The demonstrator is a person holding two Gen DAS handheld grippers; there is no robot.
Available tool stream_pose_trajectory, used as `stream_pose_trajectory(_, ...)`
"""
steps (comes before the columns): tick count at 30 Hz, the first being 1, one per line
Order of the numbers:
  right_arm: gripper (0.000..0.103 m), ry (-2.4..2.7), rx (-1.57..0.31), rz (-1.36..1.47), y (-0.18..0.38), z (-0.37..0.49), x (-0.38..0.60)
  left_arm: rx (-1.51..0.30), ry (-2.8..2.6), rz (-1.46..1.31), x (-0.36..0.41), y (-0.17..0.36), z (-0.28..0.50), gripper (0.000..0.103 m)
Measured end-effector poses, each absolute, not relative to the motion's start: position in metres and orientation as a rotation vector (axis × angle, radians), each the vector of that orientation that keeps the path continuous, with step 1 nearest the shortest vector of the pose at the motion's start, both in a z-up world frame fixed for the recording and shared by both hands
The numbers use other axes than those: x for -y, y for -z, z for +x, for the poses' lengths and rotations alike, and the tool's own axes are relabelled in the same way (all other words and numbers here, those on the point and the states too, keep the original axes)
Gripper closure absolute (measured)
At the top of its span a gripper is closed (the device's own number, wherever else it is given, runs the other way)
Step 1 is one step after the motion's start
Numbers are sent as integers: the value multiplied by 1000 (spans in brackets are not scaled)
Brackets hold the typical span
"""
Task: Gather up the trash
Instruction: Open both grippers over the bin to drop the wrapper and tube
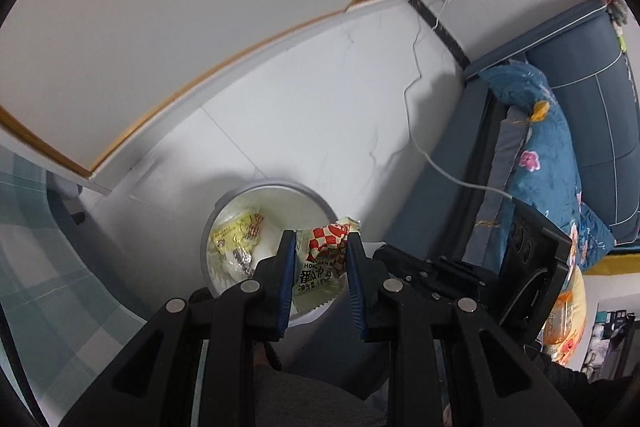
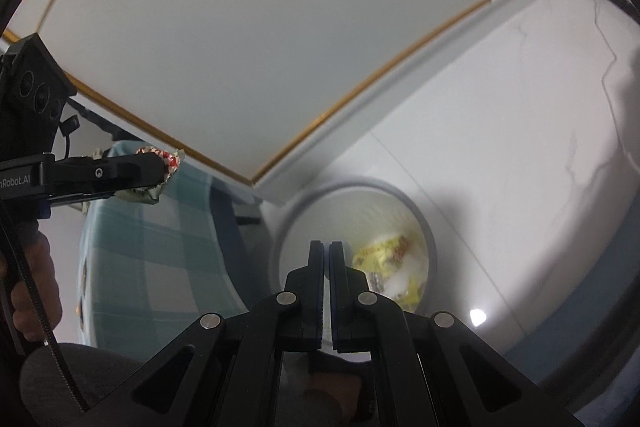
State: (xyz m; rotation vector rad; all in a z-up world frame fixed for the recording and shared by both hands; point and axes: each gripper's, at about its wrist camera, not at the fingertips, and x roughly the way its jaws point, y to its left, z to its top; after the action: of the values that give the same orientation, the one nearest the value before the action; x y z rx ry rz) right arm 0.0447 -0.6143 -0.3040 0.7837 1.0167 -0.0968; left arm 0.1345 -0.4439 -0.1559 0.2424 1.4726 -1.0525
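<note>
White marble-look tile floor (image 1: 312, 99) underfoot, with a white cabinet front (image 1: 160, 7) edged in a gold strip. To one side a blue sofa (image 1: 584, 67) bearing a floral cushion (image 1: 540, 155); a white cable (image 1: 416, 87) trailing down the wall and across the tiles. Teal checked cloth (image 2: 152, 247) draped beside the cabinet. Standing on the floor, a round grey-rimmed trash bin (image 1: 236, 195) with a white liner, holding yellow wrappers (image 1: 236, 231) and a scrap of foil. Left gripper (image 1: 320, 247) clamped narrowly on a red-and-white checked snack wrapper (image 1: 326, 247), held above the bin's rim. Right gripper (image 2: 326, 255) pinched together on nothing, pointing down over the bin's mouth. Fingers (image 2: 32, 283) of a hand wrapped round the left gripper's handle.
</note>
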Motion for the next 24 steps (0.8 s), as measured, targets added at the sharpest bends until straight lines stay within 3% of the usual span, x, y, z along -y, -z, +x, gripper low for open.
stream_pose_trajectory(6,98,53,-1083,815,326,53,608,-1590,1057,249,455,186,140,84)
stream_pose_trajectory(11,83,15,-1120,810,334,51,604,-1646,1057,289,460,204,140,84)
stream_pose_trajectory(13,66,42,-1120,814,335,46,606,-1661,1058,310,462,209,138,84)
stream_pose_trajectory(18,48,118,-1122,829,335,34,615,-1715,1041,349,464,223,135,84)
stream_pose_trajectory(24,42,129,-1121,840,332,32,618,-1696,1039,477,469,230,121,84)
